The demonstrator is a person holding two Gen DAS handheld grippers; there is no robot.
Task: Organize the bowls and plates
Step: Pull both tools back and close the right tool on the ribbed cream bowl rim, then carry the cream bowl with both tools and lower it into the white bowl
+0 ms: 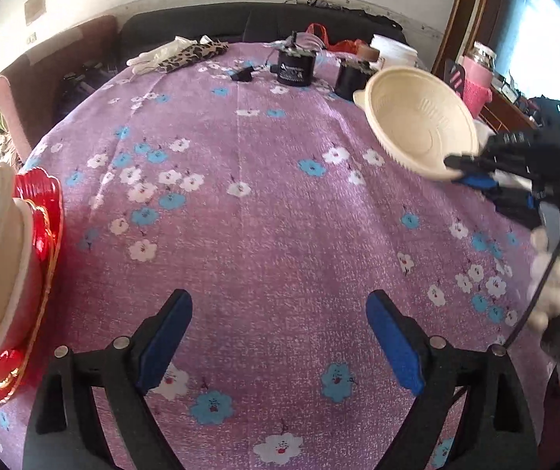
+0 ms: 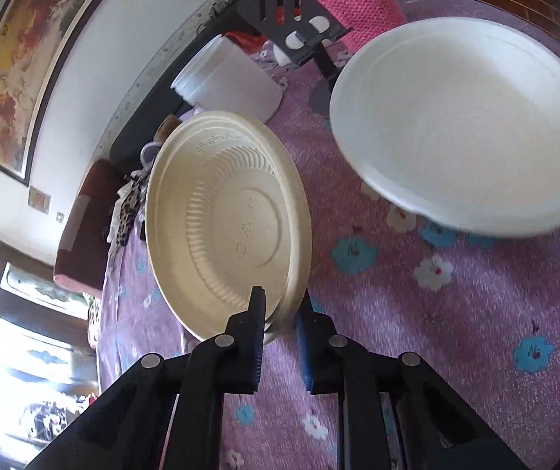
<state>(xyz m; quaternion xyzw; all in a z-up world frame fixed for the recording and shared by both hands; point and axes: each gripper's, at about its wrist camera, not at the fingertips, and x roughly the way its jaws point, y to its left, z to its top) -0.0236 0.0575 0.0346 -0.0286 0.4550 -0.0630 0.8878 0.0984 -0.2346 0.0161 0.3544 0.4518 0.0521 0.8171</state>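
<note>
Holding item one: a cream ribbed bowl [image 2: 229, 231], pinched at its lower rim between my right fingers [image 2: 280, 309], which are nearly closed on the thin lip. The bowl hangs tilted on edge, off the surface [image 1: 260, 203], at centre-left of the right wrist view; in the left wrist view it shows at upper right. It looks like light moulded disposable ware, stiff enough at the rolled rim, likely to flex or crack if squeezed on the wall, so the rim is the place to hold.

Item two: a white bowl [image 2: 463, 125], upper right of the right view, resting on the flowered cloth.

Item three: a cream stack on red plates [image 1: 41, 235], left edge of the left view.

My left fingers [image 1: 280, 337] stand wide and empty above the cloth.
</note>
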